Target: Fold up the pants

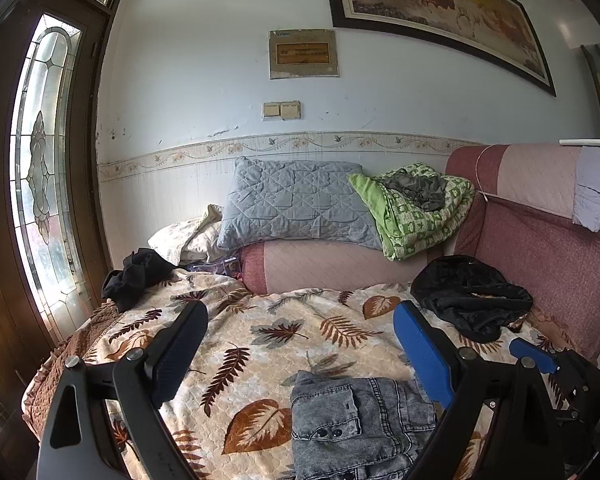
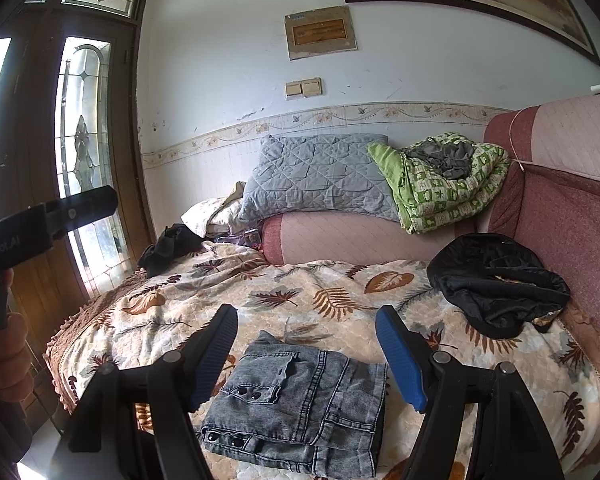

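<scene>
- Lying folded into a compact gray bundle, the denim pants sit at the lower centre of the right wrist frame on the leaf-print blanket; in the left wrist frame the pants show at the bottom, right of centre
- Right gripper: jaws spread wide and holding nothing, one finger at either side of the pants; whether the fingers touch the denim cannot be told
- Left gripper: jaws likewise spread wide and empty, over the blanket with the pants low between its fingers; in the right wrist frame its body shows at the left edge, held in a hand
- Black garment heaped at the right of the frame against the pink sofa back; a second dark garment at the blanket's far left corner
- Gray quilted pillow and green patterned quilt resting on the sofa arm at centre; stained-glass door at the left
</scene>
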A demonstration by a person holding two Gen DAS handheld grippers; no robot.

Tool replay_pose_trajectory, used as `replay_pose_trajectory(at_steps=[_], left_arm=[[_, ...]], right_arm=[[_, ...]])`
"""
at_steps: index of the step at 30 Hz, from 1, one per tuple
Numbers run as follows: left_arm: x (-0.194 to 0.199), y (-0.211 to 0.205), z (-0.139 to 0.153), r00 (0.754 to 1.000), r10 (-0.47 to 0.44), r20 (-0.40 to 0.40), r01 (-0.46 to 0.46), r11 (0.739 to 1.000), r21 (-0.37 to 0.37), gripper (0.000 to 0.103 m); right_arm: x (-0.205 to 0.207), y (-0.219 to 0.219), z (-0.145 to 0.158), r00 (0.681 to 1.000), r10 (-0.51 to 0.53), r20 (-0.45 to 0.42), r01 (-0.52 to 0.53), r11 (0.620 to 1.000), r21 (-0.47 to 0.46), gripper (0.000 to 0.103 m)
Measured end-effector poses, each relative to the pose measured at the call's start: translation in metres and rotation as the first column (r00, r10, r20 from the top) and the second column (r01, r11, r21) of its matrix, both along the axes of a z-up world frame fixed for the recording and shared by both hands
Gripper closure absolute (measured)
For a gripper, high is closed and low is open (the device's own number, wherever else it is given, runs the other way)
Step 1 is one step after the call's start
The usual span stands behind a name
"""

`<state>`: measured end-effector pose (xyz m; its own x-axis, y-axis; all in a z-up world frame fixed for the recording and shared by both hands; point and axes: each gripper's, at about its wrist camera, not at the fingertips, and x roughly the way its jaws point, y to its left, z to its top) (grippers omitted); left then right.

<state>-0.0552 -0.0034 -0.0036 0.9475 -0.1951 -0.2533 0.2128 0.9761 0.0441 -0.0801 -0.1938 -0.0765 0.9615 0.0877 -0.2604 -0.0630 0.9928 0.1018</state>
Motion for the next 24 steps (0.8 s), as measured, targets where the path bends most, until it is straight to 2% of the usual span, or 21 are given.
replay_pose_trajectory(at_steps=[24], left_arm=[[-0.0058, -0.005, 0.0028, 1.0, -0.009, 0.01, 0.009, 1.0, 0.018, 0.009]], right_arm=[[-0.0024, -0.0081, 0.0021, 1.0, -0.009, 0.006, 0.009, 1.0, 0.009, 0.028]])
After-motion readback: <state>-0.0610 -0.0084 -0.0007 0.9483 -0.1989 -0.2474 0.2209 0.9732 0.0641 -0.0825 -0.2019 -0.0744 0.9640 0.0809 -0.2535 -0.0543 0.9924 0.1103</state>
